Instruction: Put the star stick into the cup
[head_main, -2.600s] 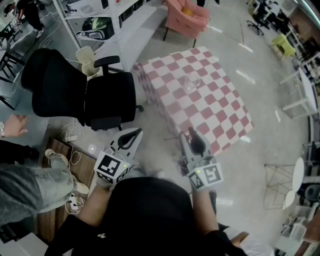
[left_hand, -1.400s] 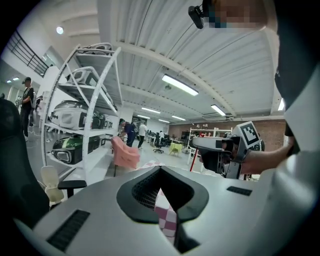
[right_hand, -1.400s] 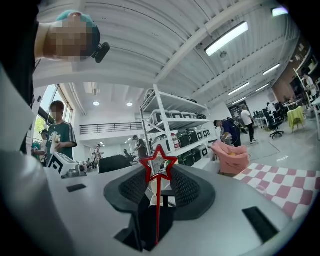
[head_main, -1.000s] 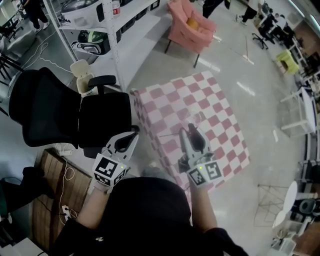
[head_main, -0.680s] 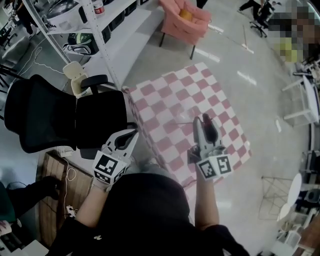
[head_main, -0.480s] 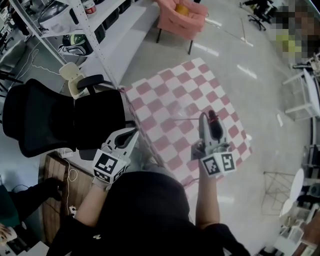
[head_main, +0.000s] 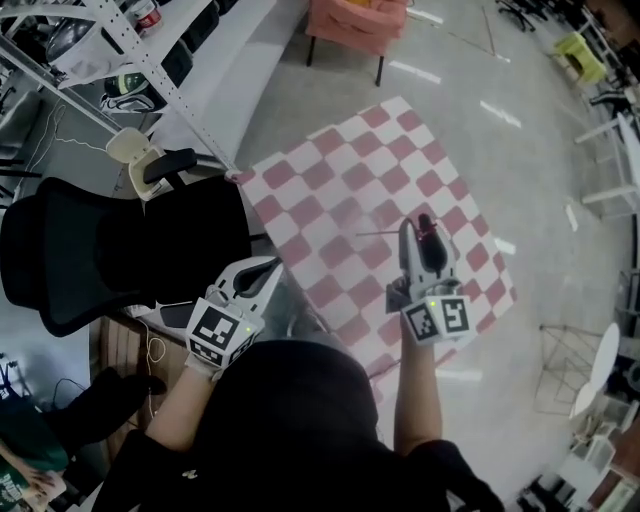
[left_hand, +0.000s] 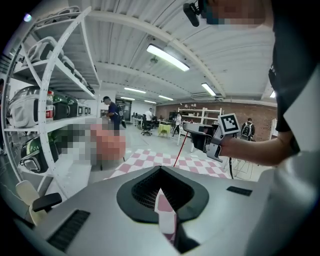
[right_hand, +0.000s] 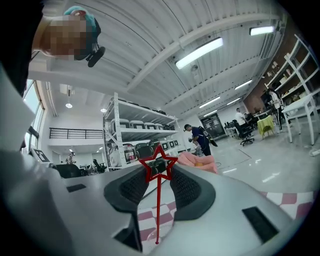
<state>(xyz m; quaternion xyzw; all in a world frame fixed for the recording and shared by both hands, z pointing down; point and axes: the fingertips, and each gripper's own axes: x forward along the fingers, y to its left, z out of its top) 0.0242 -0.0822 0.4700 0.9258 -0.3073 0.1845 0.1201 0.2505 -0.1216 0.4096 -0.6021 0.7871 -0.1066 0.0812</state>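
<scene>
A clear cup (head_main: 385, 213) stands, faint, near the middle of the pink-and-white checked table (head_main: 330, 165). My right gripper (head_main: 424, 224) hovers over the table just right of the cup and is shut on the red star stick (head_main: 377, 235), whose thin shaft pokes left from the jaws. In the right gripper view the star stick (right_hand: 158, 210) stands upright between the jaws of the right gripper (right_hand: 159, 169), star at the tips. My left gripper (head_main: 268, 268) hangs off the table's near-left edge. In its own view the left gripper (left_hand: 160, 170) is shut on nothing.
A black office chair (head_main: 120, 245) sits left of the table, beside the left gripper. White shelving (head_main: 120, 50) runs along the far left and a pink armchair (head_main: 350, 20) stands beyond the table. Cables and a person's legs (head_main: 110, 395) are on the floor at lower left.
My right gripper has moved forward and rightwards over the table with the star stick, ending beside the cup. The left gripper has stayed at the table's near-left edge.
</scene>
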